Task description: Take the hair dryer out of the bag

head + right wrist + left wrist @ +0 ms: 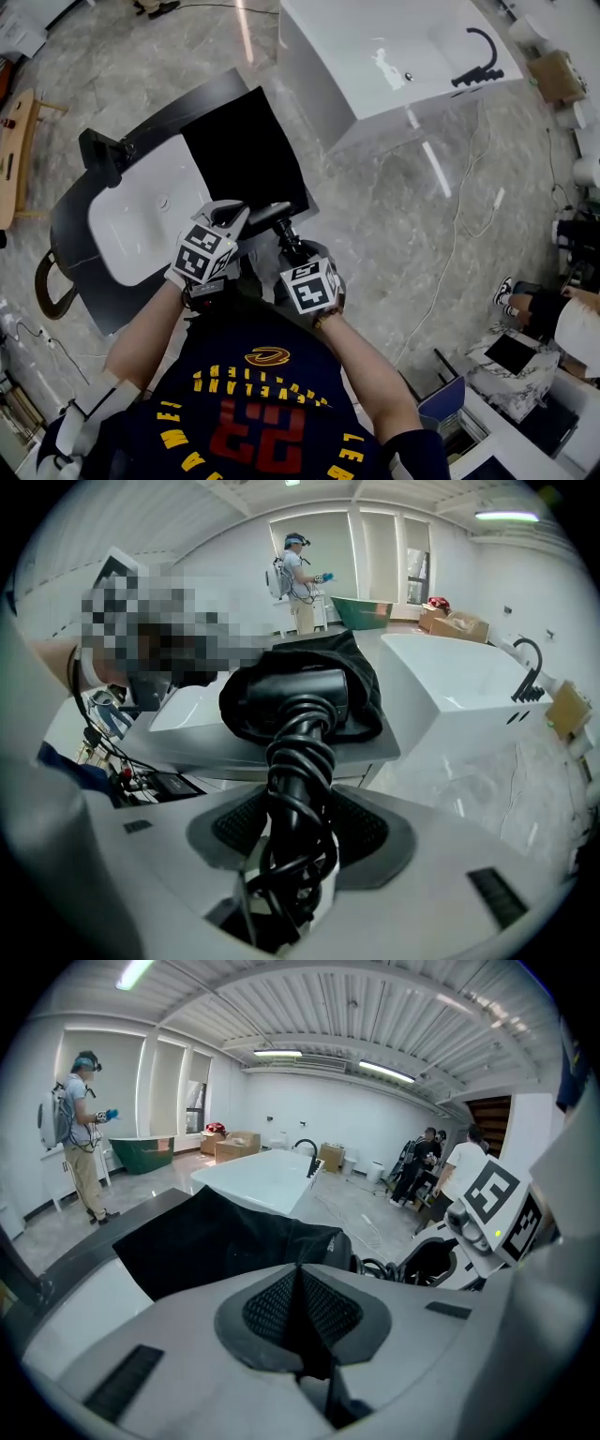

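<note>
The black cloth bag [239,155] lies on a dark counter [80,225] beside a white basin. My left gripper [230,223] is at the bag's near edge. In the left gripper view its jaws [300,1283] are shut, with a thin fold of the bag's black cloth [225,1241] pinched between them. The black hair dryer [295,700] has its head still inside the bag's mouth [366,700]. Its handle, wound with black cord [298,761], points towards me. My right gripper [300,822] is shut on that handle, and in the head view it [289,246] sits just right of the left gripper.
The white basin [141,220] and a black tap [103,155] lie left of the bag. A white bathtub [394,47] stands beyond on the marble floor, where a white cable [459,225] trails. A person [80,1138] stands far off by a green tub [141,1152]; others [441,1162] stand to the right.
</note>
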